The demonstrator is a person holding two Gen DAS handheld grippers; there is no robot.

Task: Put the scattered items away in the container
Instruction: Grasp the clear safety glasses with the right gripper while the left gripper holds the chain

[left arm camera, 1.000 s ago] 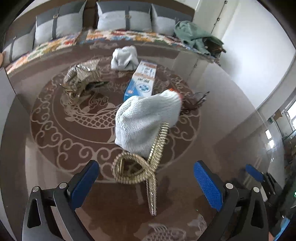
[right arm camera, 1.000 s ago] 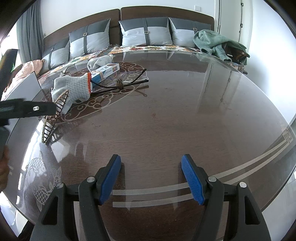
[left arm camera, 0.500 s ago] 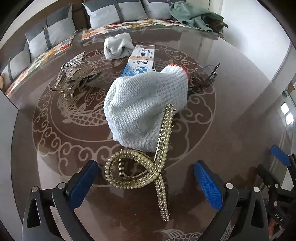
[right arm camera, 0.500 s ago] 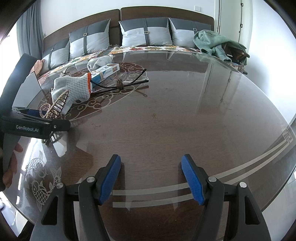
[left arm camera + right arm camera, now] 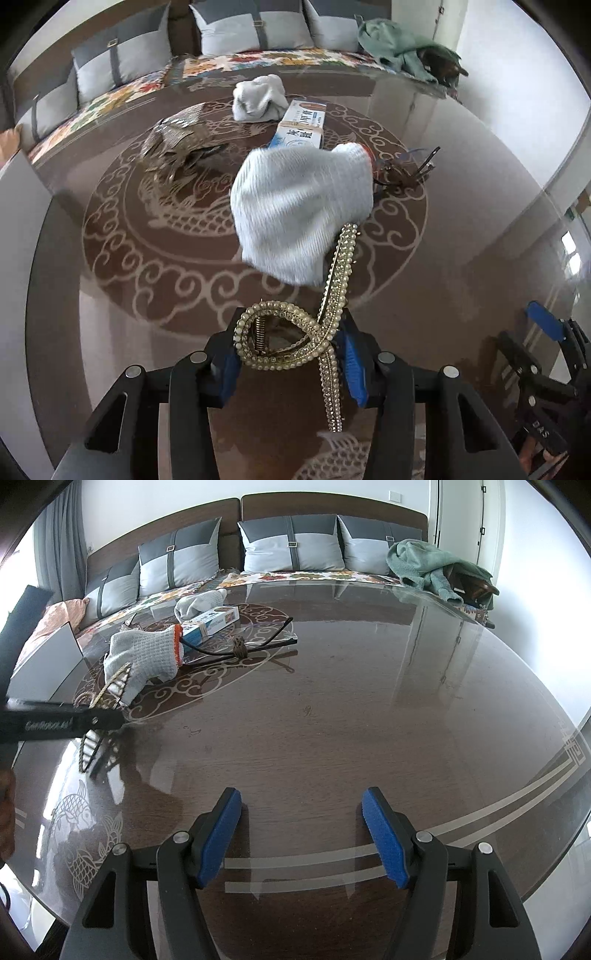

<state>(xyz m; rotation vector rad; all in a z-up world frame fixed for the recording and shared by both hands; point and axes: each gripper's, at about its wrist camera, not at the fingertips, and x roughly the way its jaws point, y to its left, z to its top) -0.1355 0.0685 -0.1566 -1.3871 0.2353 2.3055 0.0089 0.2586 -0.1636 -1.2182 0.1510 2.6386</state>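
Left wrist view: grey container (image 5: 22, 206) edge, contents hidden.

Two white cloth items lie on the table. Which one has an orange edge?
The knitted glove, which lies nearer the pearl hair clip. Its cuff has an orange trim. The other, a rolled white cloth behind the toothpaste box, shows no orange.

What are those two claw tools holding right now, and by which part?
The left gripper is closing its fingers around the looped end of the pearl hair clip, which lies on the table. The right gripper is open and holds nothing.
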